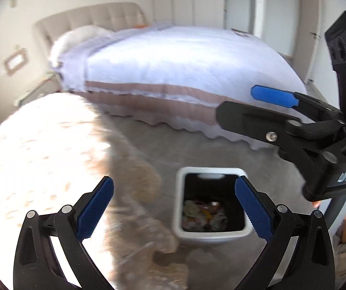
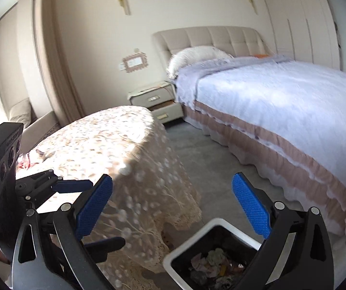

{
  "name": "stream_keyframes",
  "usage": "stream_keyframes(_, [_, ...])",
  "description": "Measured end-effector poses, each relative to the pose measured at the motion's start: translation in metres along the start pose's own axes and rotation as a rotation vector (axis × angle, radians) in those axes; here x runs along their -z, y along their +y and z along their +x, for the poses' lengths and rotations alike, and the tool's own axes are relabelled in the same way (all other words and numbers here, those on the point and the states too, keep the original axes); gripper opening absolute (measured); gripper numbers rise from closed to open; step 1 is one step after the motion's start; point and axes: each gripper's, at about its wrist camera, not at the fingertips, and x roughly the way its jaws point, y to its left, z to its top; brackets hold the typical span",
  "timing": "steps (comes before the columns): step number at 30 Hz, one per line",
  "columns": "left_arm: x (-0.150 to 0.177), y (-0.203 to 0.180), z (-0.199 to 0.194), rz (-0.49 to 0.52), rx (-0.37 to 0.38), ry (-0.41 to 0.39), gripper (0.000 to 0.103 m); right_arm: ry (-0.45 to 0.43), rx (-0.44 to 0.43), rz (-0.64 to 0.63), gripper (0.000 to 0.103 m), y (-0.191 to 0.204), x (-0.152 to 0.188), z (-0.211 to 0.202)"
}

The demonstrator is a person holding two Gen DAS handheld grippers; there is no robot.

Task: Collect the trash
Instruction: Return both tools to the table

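A white waste bin (image 1: 179, 193) with a black liner stands on the grey floor and holds crumpled trash (image 1: 203, 213). My left gripper (image 1: 174, 209) is open and empty, above the bin and the table's edge. My right gripper (image 2: 173, 206) is open and empty, above the bin (image 2: 217, 223), whose trash (image 2: 215, 263) shows below. The right gripper also shows in the left wrist view (image 1: 252, 105), open, to the right. The left gripper shows in the right wrist view (image 2: 93, 207) at the left. Some crumpled litter (image 2: 29, 160) lies on the table's far left.
A round table with a lace cloth (image 2: 105, 145) stands left of the bin. A bed with a pale blue cover (image 2: 281, 101) fills the right. A bedside cabinet (image 2: 156, 101) with an open drawer stands by the headboard. Grey floor (image 2: 201, 164) lies between table and bed.
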Motion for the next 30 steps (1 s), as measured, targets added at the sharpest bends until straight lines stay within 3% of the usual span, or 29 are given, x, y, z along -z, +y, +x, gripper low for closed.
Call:
stream_keyframes(9, [0.022, 0.057, -0.06, -0.099, -0.111, -0.077, 0.098, -0.038, -0.116, -0.126, 0.099, 0.082, -0.032, 0.005])
stream_keyframes(18, [0.055, 0.131, -0.118, -0.211, -0.216, -0.137, 0.098, -0.019, -0.239, -0.242, 0.099, 0.167, -0.047, 0.024])
stream_keyframes(30, [0.113, 0.238, -0.178, -0.372, -0.404, -0.141, 0.098, 0.038, -0.409, -0.416, 0.099, 0.295, -0.049, 0.07])
